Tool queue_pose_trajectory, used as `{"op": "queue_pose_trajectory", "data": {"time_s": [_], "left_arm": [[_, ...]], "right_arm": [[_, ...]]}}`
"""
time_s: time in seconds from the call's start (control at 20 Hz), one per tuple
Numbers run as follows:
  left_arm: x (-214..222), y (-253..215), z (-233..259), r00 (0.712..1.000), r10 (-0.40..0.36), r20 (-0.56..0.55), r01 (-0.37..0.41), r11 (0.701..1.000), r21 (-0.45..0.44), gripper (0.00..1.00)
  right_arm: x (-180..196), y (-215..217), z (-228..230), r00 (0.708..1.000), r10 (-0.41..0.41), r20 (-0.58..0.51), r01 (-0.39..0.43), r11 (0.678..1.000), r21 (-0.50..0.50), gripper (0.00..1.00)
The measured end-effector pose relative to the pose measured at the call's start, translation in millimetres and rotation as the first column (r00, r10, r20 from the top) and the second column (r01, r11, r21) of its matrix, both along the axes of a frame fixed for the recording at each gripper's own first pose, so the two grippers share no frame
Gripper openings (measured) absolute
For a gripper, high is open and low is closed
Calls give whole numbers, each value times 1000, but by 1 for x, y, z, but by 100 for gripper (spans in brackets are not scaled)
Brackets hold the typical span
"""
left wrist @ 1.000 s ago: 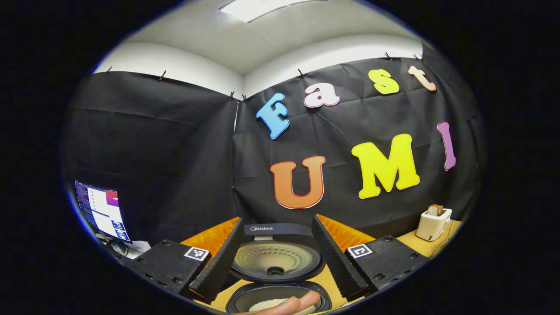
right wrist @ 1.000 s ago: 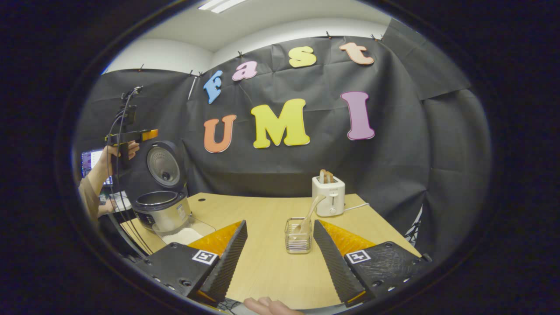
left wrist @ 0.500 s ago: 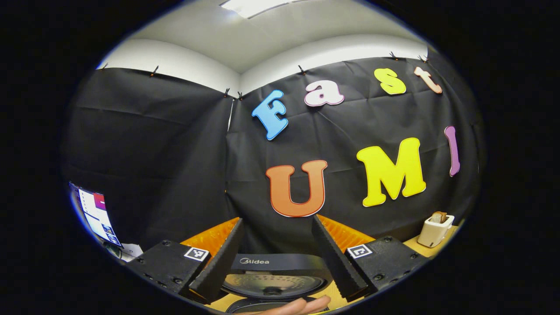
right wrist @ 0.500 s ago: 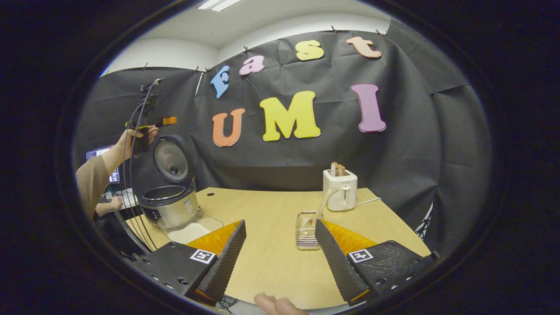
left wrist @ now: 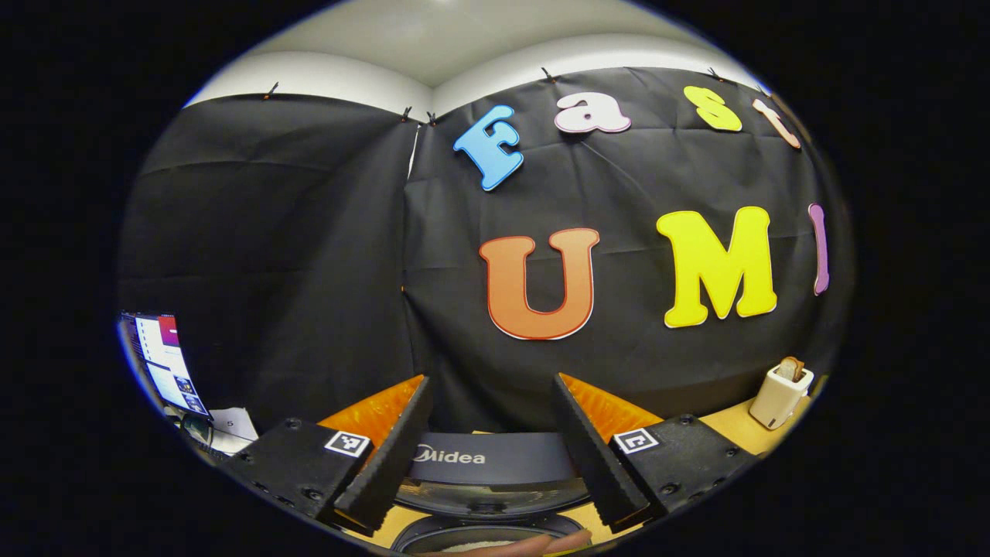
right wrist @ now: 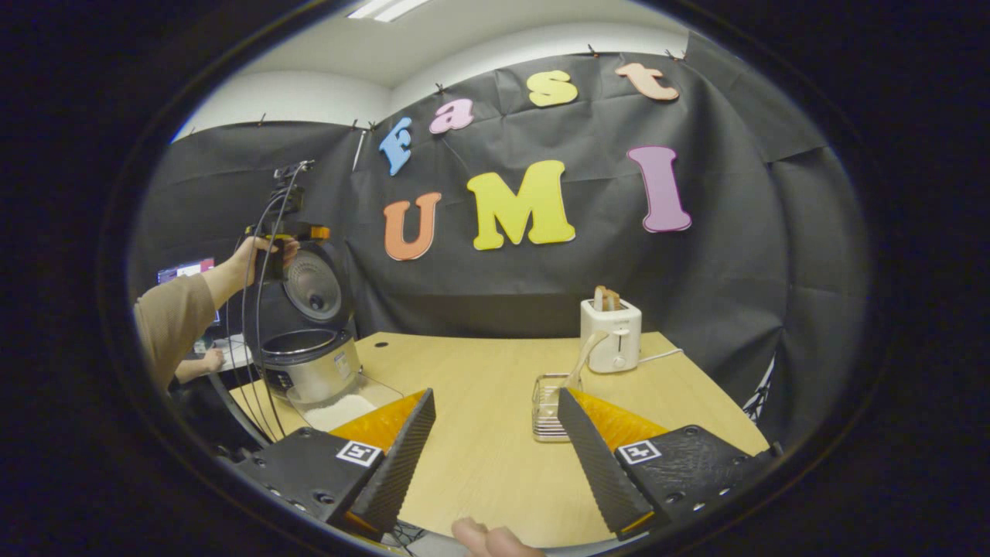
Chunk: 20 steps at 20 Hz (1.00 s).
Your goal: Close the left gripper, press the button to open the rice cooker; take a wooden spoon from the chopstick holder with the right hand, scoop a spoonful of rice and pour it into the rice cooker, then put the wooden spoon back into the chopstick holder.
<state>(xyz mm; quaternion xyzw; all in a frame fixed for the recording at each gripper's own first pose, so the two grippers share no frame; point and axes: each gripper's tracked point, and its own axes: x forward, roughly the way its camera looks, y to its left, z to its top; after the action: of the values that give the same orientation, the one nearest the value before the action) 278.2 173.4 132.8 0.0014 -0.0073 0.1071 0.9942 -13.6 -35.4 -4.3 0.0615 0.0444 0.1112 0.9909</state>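
Rice cooker [right wrist: 309, 352] at table's [right wrist: 479, 456] left edge, lid up. Left gripper [left wrist: 489, 441] spread, empty, above it. Right gripper [right wrist: 495, 456] spread, empty; chopstick holder [right wrist: 547, 406] with wooden spoon [right wrist: 582, 357] just beyond its fingers.

Wooden table [right wrist: 479, 433]. On it: cooker [right wrist: 309, 363] far left, rice tub [right wrist: 340, 406] just in front; holder [right wrist: 547, 406] centre-right; toaster [right wrist: 611, 336] behind it.

The right gripper's finger [right wrist: 576, 433] hides part of the chopstick holder [right wrist: 546, 406]. The rice cooker [left wrist: 483, 495] is cut off at the bottom edge
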Motion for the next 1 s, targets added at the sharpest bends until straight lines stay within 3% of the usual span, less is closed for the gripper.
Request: {"op": "queue_pose_trajectory", "data": {"time_s": [0.8, 0.9, 1.0], "left_arm": [[-98, -30, -38, 996, -65, 65, 61, 996, 68, 98], [-113, -35, -49, 996, -79, 51, 76, 995, 62, 93], [-129, -40, -66, 995, -93, 26, 92, 994, 61, 98]], "right_arm": [[-7, 15, 3, 999, -31, 40, 33, 998, -59, 96], [-7, 14, 1, 999, -36, 38, 38, 997, -60, 96], [-7, 14, 0, 999, -40, 33, 42, 997, -57, 96]]}}
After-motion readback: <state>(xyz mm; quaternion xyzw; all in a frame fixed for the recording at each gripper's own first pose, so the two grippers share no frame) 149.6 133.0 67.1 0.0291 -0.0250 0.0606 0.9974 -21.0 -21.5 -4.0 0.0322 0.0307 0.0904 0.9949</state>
